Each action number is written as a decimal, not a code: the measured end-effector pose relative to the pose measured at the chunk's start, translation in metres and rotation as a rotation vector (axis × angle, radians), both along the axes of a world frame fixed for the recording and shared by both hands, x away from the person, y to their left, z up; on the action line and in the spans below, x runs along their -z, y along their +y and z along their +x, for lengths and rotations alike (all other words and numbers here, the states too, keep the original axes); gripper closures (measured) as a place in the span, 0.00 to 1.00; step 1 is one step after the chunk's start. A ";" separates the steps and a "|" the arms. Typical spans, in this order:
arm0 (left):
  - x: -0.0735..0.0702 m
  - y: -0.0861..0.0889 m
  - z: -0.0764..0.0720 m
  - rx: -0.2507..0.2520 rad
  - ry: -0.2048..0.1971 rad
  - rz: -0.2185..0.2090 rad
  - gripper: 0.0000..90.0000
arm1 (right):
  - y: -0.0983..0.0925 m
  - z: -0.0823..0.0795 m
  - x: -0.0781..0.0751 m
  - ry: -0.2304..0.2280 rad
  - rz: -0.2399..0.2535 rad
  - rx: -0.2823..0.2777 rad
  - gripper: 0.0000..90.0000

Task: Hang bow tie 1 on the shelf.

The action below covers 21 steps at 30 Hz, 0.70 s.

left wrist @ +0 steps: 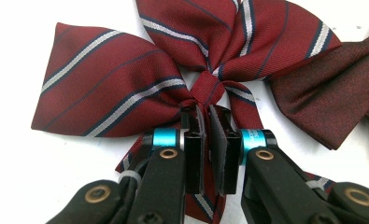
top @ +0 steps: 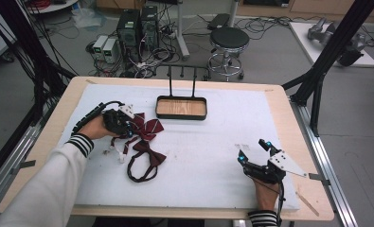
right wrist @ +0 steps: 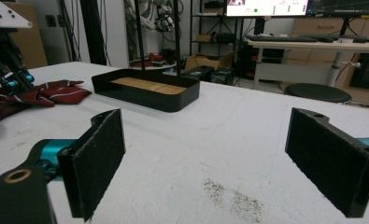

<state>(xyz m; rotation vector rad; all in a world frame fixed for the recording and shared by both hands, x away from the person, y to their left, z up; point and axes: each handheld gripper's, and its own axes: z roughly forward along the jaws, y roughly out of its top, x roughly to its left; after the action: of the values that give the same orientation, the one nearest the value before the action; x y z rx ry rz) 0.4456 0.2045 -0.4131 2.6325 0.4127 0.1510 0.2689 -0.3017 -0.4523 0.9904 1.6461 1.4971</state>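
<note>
A dark red striped bow tie (top: 146,125) lies at the left of the white mat, and its wings spread wide in the left gripper view (left wrist: 102,88). My left gripper (top: 128,128) is shut on it just below the knot (left wrist: 206,116), with the pads pressed close together on the fabric. A plain dark red bow tie (top: 149,156) with a looped strap lies beside it, partly under the striped one (left wrist: 327,98). My right gripper (top: 253,150) rests open at the mat's front right, with nothing between its wide-apart pads (right wrist: 210,158).
A black tray with a wooden floor (top: 181,115) and two upright black rods stands at the back middle of the mat (right wrist: 140,93). A stool (top: 229,40) and computer cases stand on the floor beyond the table.
</note>
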 end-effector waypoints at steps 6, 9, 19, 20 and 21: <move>0.001 0.000 -0.002 -0.018 -0.002 -0.011 0.94 | 0.000 0.000 0.000 0.000 0.001 0.000 0.13; 0.000 0.000 -0.002 -0.014 -0.010 -0.002 0.95 | 0.000 0.000 0.000 0.000 0.000 0.000 0.13; -0.012 0.006 -0.007 -0.075 -0.068 -0.099 0.95 | 0.000 0.000 0.000 0.000 0.001 0.000 0.13; -0.018 0.008 -0.009 -0.088 -0.087 -0.132 0.95 | 0.000 0.000 0.000 0.000 0.000 0.000 0.13; -0.018 0.008 -0.009 -0.088 -0.087 -0.132 0.95 | 0.000 0.000 0.000 0.000 0.000 0.000 0.13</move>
<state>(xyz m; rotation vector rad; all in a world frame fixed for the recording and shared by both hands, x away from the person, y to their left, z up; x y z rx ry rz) 0.4371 0.2125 -0.3953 2.4692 0.4919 0.2572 0.2689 -0.3016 -0.4523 0.9901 1.6456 1.4976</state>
